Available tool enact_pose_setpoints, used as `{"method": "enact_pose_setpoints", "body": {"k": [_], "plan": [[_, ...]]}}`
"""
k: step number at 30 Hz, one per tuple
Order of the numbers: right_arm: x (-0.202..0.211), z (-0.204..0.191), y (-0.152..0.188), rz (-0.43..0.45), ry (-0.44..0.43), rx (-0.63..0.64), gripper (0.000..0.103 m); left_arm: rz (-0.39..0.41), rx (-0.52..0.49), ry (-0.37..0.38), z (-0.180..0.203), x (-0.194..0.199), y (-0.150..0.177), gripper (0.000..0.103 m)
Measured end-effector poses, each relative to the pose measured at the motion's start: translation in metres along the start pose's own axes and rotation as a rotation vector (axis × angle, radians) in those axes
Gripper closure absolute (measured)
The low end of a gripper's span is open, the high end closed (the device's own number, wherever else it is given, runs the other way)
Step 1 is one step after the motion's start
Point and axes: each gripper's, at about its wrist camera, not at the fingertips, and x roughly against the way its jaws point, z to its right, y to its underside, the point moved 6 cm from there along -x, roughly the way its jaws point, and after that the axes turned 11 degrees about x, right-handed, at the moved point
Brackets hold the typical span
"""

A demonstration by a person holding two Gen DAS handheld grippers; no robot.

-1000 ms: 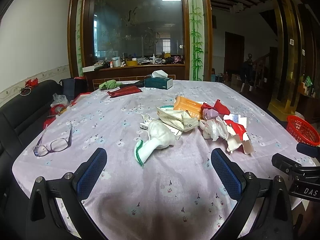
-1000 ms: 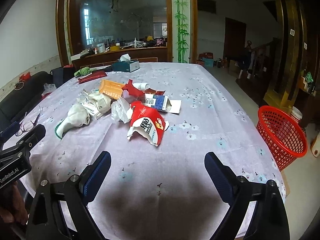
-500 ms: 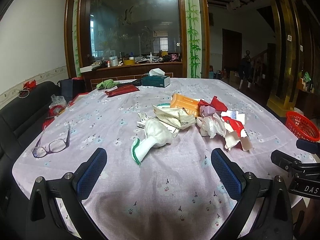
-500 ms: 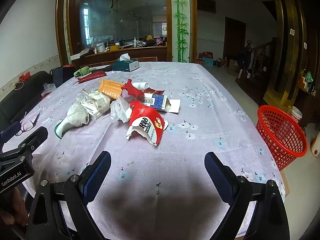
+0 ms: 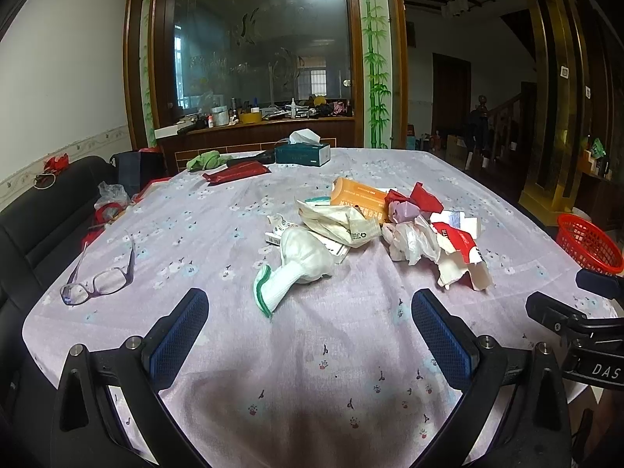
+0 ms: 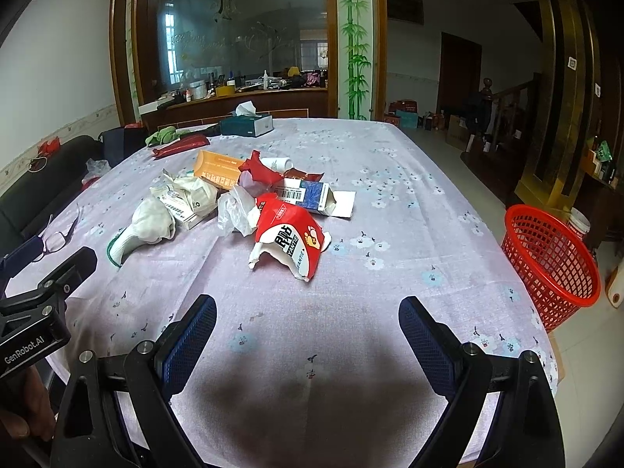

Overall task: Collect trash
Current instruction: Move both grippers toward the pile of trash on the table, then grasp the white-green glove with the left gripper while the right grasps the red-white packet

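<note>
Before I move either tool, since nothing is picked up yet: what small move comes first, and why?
Probably ease the right tool forward to the torn red carton. Both tools are open and empty, this carton lies nearest it at the pile's front edge, and the red basket stands on that side.

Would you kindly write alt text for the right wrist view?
The open right gripper hovers over a lilac floral tablecloth, facing a pile of trash led by a torn red-and-white carton. A red mesh basket stands on the floor to the right; the left gripper shows at the left edge.
</note>
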Motion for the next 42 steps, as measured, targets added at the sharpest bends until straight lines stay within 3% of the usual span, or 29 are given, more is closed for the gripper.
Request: {"method": "enact_pose_setpoints", "body": {"k": [25, 30, 33, 38, 42], "plan": [[-0.006, 0.001, 0.002, -0.024, -0.046, -0.017, 0.006, -0.045, 0.000, 0.010, -0.009, -0.010, -0.002, 0.000], [-0.011, 0.006, -0.003, -0.035, -0.081, -0.014, 0.017, -0.140, 0.058, 0.029, -0.036, -0.033, -0.018, 0.000], [-0.018, 0.010, -0.006, -0.049, -0.122, -0.028, 0.022, -0.226, 0.108, 0.081, -0.046, -0.055, -0.024, 0.000], [-0.029, 0.014, -0.014, -0.074, -0.164, -0.023, 0.024, -0.290, 0.089, 0.102, -0.038, -0.083, -0.028, 0.001], [-0.040, 0.008, -0.023, -0.090, -0.150, 0.044, 0.024, -0.329, 0.075, 0.130, -0.025, -0.103, -0.032, 0.009]]}}
